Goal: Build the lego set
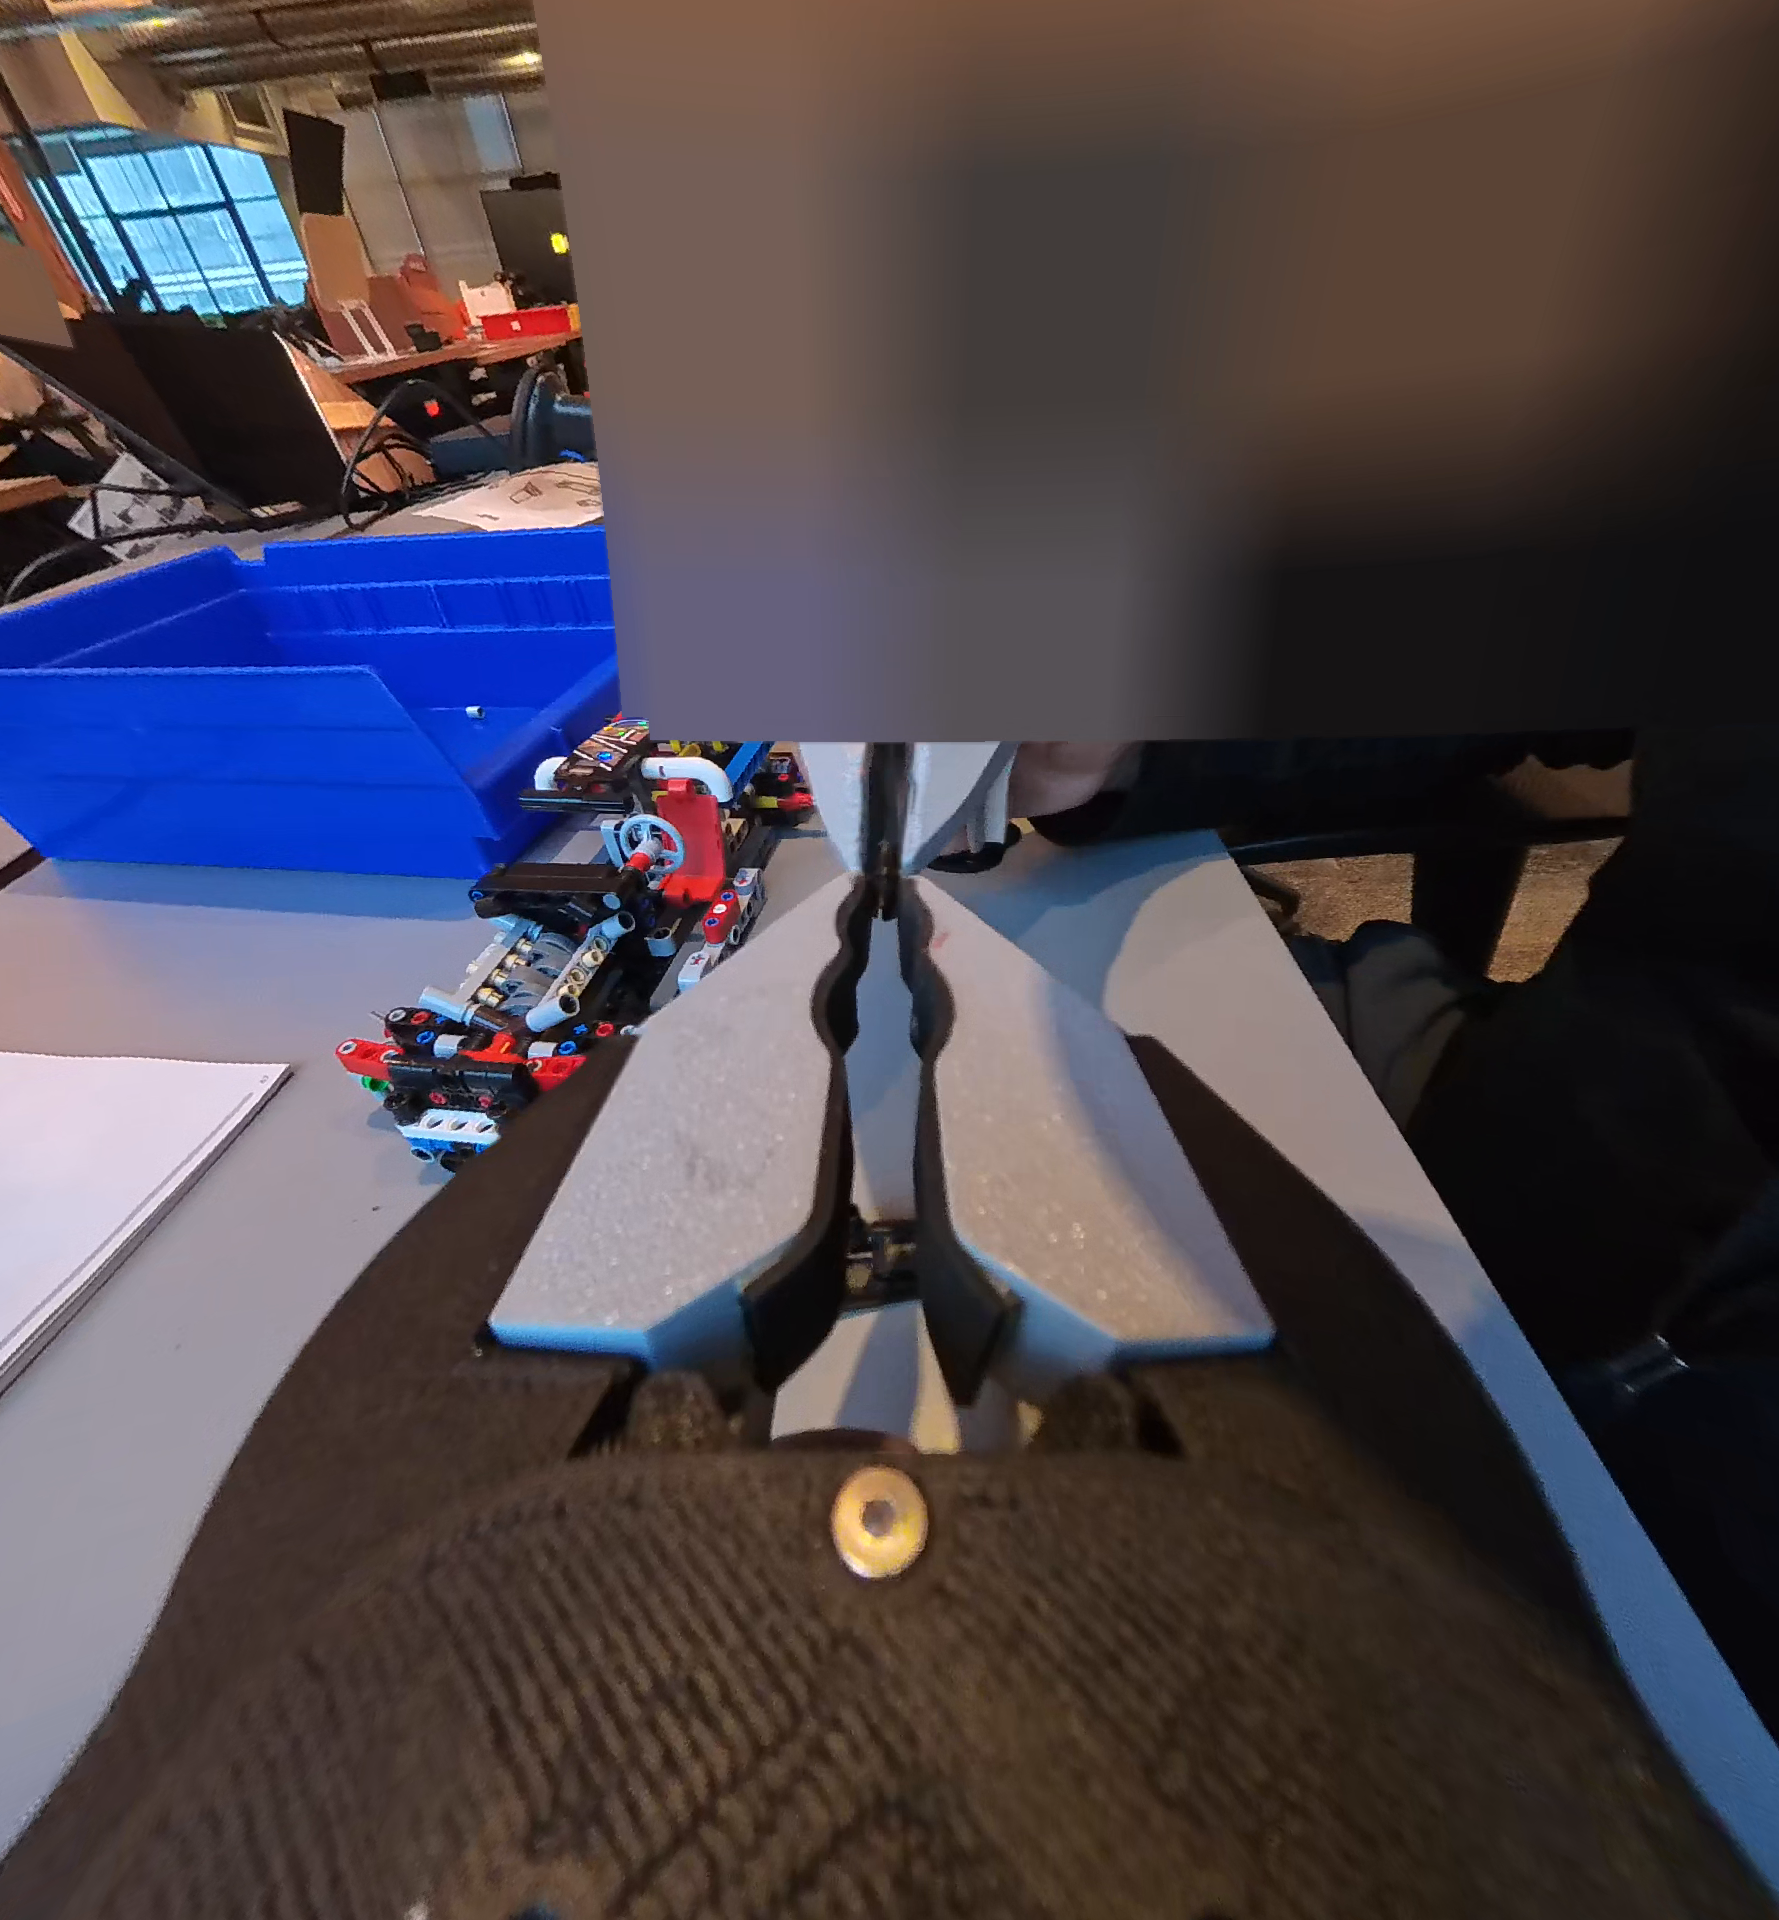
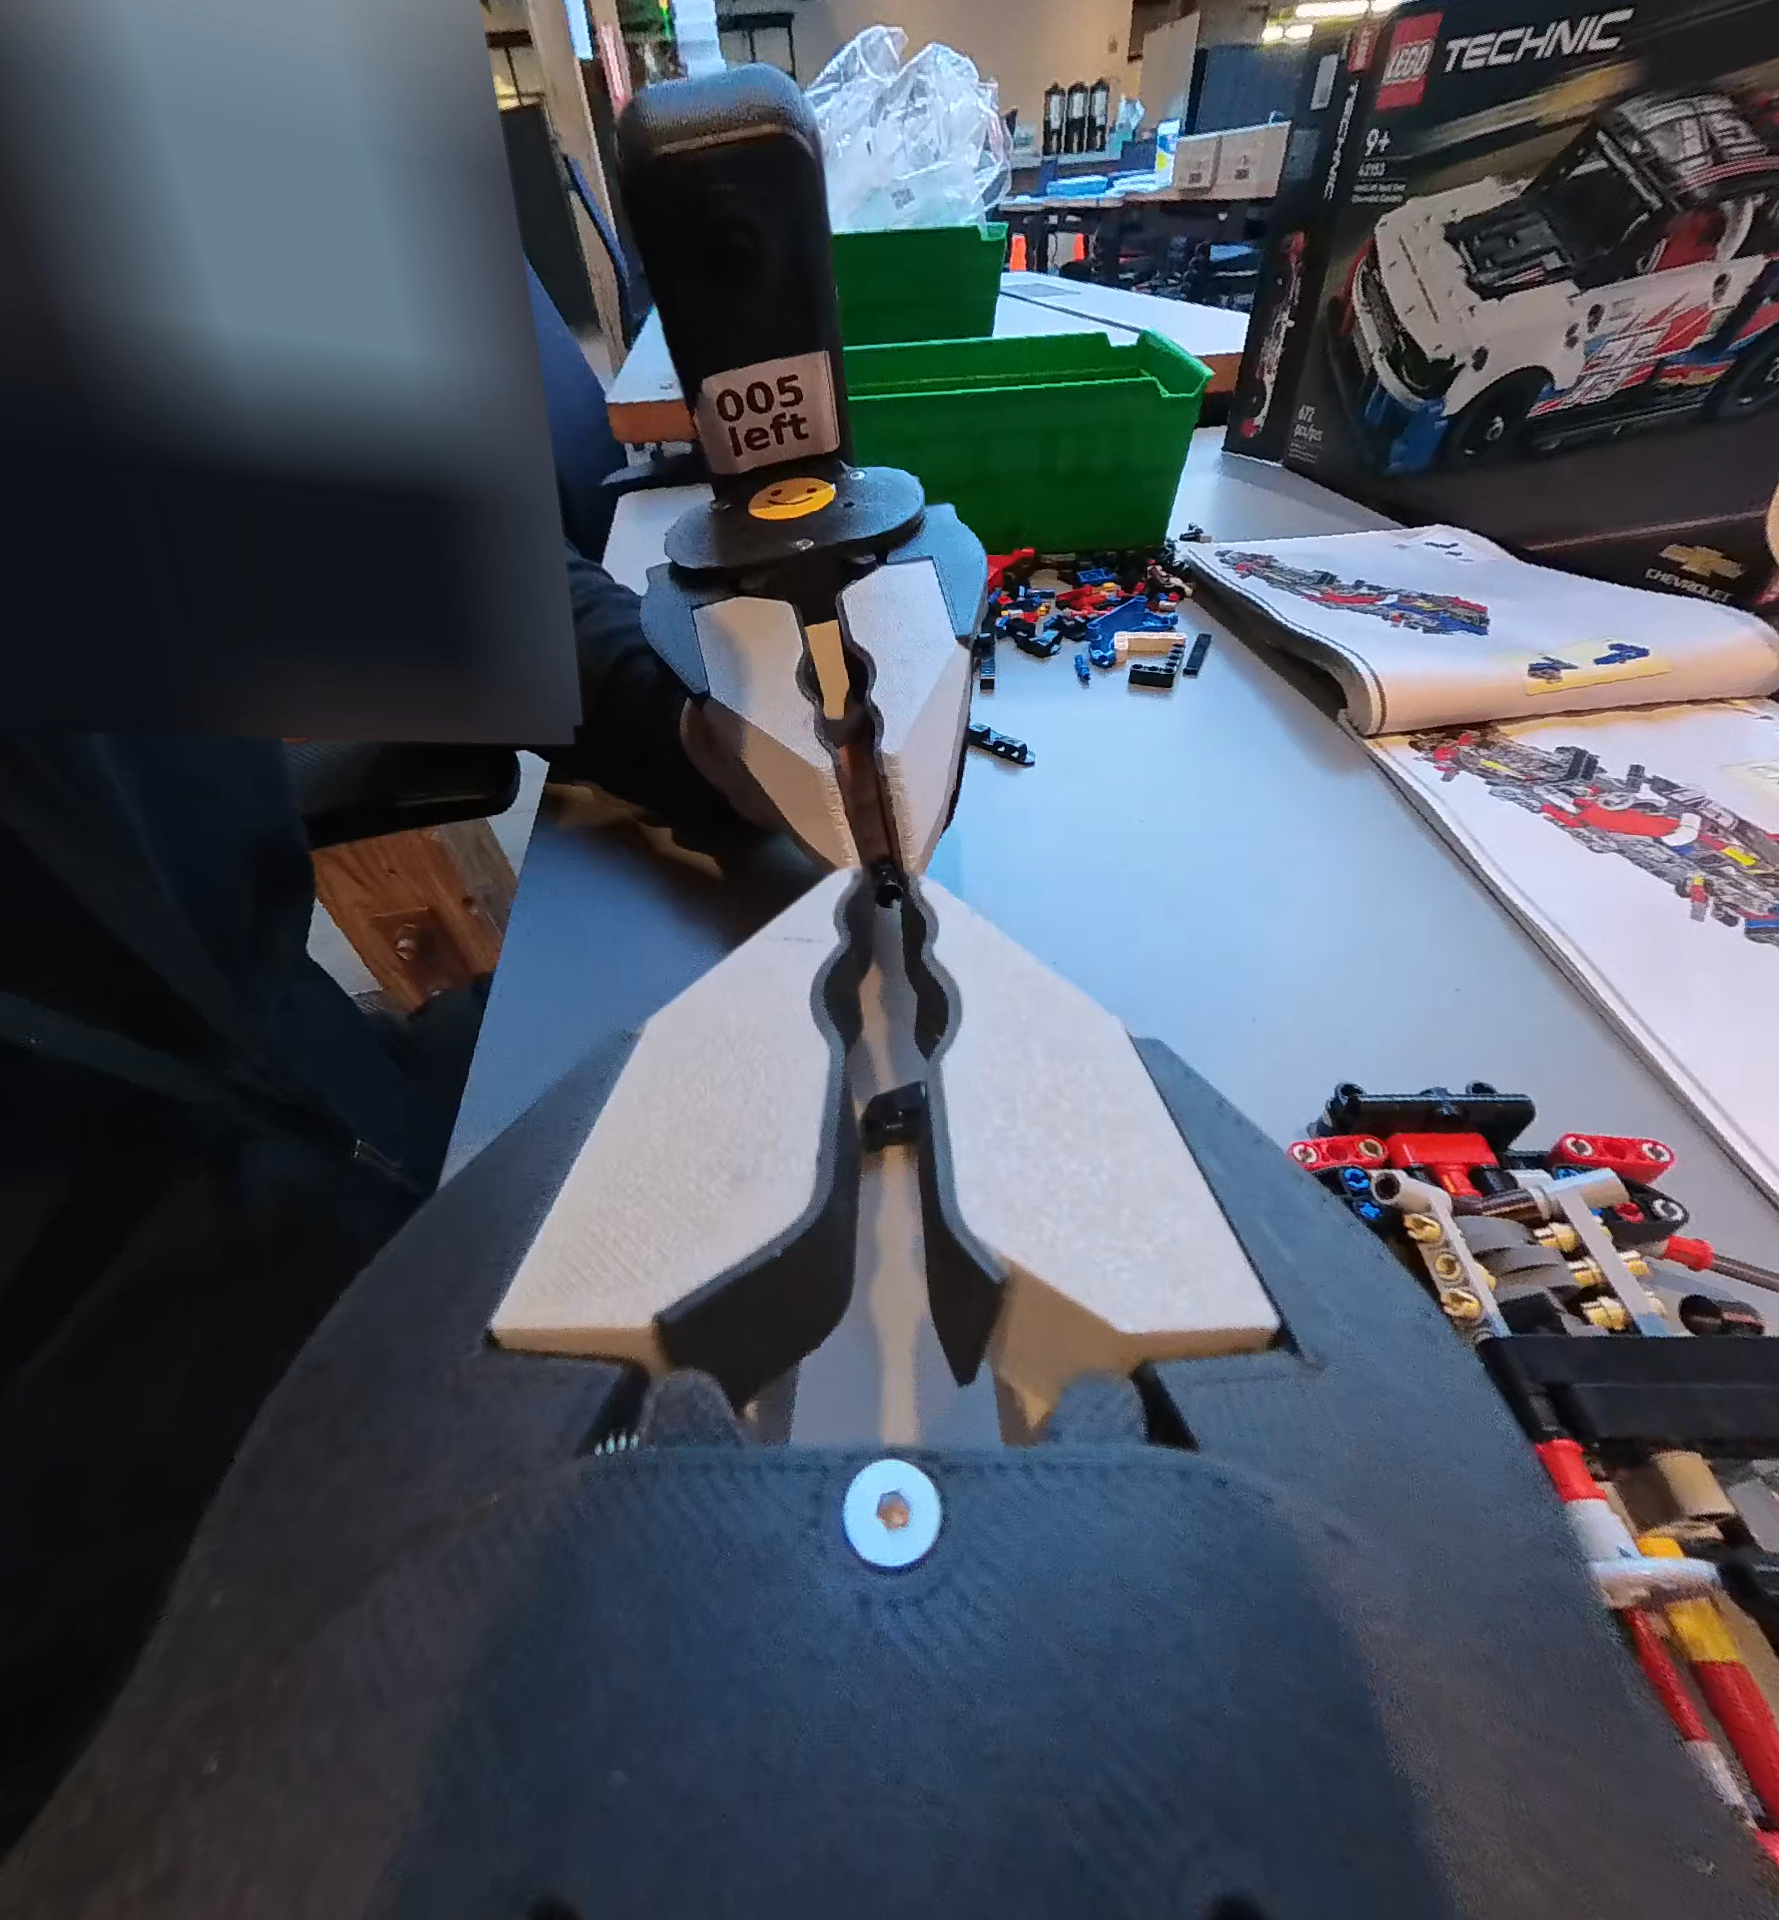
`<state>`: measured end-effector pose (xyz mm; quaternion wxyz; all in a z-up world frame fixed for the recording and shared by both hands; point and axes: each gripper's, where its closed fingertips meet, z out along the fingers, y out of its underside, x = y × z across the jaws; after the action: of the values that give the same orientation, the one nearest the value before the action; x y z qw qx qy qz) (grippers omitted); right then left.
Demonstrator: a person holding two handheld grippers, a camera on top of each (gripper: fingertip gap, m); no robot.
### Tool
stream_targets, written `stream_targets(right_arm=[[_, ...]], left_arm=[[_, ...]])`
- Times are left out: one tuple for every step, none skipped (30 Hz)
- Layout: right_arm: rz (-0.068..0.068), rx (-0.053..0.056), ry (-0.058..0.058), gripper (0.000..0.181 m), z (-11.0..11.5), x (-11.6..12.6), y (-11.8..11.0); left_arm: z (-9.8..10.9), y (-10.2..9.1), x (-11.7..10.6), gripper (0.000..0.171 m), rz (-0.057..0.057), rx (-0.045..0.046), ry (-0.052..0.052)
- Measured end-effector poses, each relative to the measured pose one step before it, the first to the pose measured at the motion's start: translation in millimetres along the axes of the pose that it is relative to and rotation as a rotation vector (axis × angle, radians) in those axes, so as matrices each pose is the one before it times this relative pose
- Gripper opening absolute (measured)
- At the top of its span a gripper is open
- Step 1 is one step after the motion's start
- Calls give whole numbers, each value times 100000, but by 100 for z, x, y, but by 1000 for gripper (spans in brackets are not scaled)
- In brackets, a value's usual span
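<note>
My left gripper (image 1: 883,912) and my right gripper (image 2: 885,906) meet tip to tip above the grey table's near edge (image 1: 1384,1195). Both are nearly shut. A small black Lego pin (image 2: 885,883) sits between the tips, pinched by the left gripper (image 2: 877,847). The right gripper holds a black Lego piece (image 2: 891,1120) deeper between its fingers. The right gripper also shows in the left wrist view (image 1: 883,847). The partly built car chassis (image 1: 573,935) of red, black and grey parts lies on the table, beside the right gripper (image 2: 1550,1257).
A blue bin (image 1: 241,727) stands behind the chassis. Open instruction booklets (image 2: 1643,883) (image 1: 54,1195), loose Lego pieces (image 2: 1093,613), green bins (image 2: 1020,436) and the set's box (image 2: 1550,260) lie on the table. A person in dark clothing (image 2: 137,1143) sits at the table's edge.
</note>
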<state>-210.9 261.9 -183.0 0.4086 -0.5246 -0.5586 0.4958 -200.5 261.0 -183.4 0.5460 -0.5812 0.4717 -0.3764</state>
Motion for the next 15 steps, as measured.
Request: stream_targets(right_arm=[[146,-135,-68,1,-8,-11,-23],[828,-1,-118,1,18,18,-9],[1295,69,-180,1,29,49,3],[1301,282,-339,1,31,28,14],[1076,542,-263,1,26,24,3],[1011,466,-100,1,12,63,33],[1132,119,68,1,19,84,85],[1522,-342,362,1,19,163,144],[2073,-702,884,1,29,264,195],[2233,-985,1205,1,77,332,263],[1891,-1119,1263,1,81,320,301],[1446,-1223,1241,1,74,278,313],[1026,-1072,1262,1,45,239,260],[716,-740,1360,1,34,234,177],[551,-421,1305,1,9,206,98]], left_arm=[[0,-11,11,1,-202,174,151],[-8,-13,-31,1,-275,197,-168],[-9,38,-59,1,-263,-17,-99],[-2,11,-17,1,-422,186,208],[-13,20,-42,1,-688,134,-10],[13,44,-38,1,-658,-79,21],[27,76,-66,1,-916,-321,-70],[49,166,-129,1,-1082,-718,-266],[54,238,-253,1,-68,-1469,-1137],[50,309,-316,2,1668,-2433,-2142],[43,371,-406,4,3405,-2908,-3450],[33,404,-325,7,4504,-3282,-3668],[62,386,-105,7,4567,-3162,-2450],[100,347,79,7,3672,-2816,-1250],[136,288,85,6,2076,-2362,-908]])
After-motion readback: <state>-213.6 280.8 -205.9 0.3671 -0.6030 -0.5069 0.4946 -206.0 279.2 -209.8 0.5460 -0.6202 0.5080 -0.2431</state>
